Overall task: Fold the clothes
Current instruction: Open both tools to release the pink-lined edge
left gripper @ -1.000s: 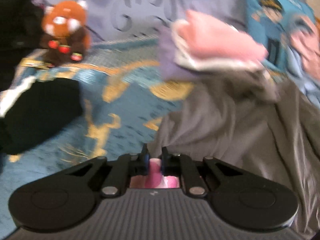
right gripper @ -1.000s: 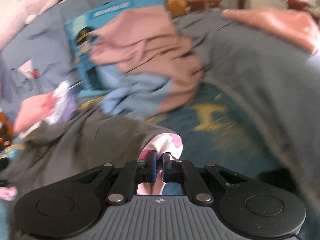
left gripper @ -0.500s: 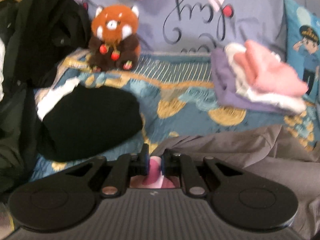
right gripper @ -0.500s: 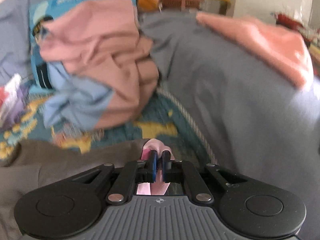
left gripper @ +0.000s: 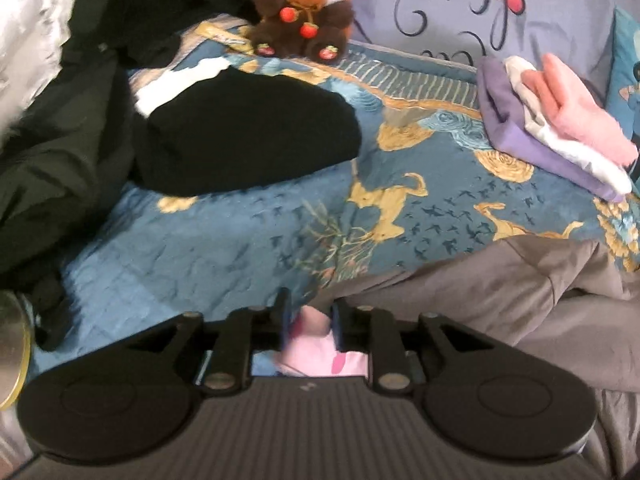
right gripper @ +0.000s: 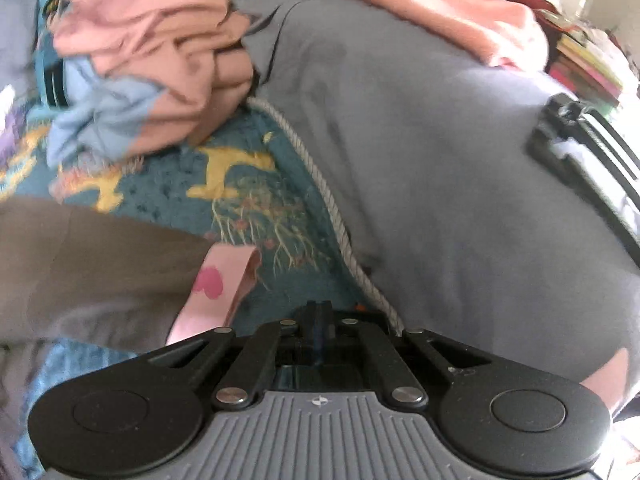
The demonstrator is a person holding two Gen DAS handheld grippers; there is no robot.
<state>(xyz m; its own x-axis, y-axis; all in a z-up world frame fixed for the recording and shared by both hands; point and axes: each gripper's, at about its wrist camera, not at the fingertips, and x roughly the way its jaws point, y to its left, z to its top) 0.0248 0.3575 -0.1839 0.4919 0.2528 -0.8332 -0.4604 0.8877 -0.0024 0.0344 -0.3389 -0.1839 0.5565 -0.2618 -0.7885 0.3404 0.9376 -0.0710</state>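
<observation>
On the bed, a grey-brown garment (left gripper: 500, 280) lies spread over the blue bedspread (left gripper: 248, 240), its cloth smooth and matte with soft creases and a seam running near its upper edge. A pale pink lining with a darker pink heart print (right gripper: 212, 284) pokes out from under it at the right gripper's side, curled into a loop.

Between the fingers of the left gripper (left gripper: 308, 320) sits a fold of that pink cloth (left gripper: 314, 322); the jaws have just been opening and now stand narrowly apart, the pads not clearly pressing the fabric. The right gripper (right gripper: 319, 320) is fully closed with nothing between its fingers, hovering over the bedspread just beside a grey twisted cord (right gripper: 340, 224).

Ahead of the left gripper is a bare stretch of bedspread, printed with gold deer and small dark birds, its weave slightly nubby. A folded black garment (left gripper: 248, 140) bounds it on the left, a folded stack of purple, white and pink clothes (left gripper: 552, 132) on the right. A plush red panda (left gripper: 308, 8) sits at the far edge against a grey pillow.

To the right, a large grey cushion (right gripper: 440, 160) crowds close, and a crumpled heap of pink and light-blue clothes (right gripper: 140, 60) lies beyond the bedspread's open patch.
</observation>
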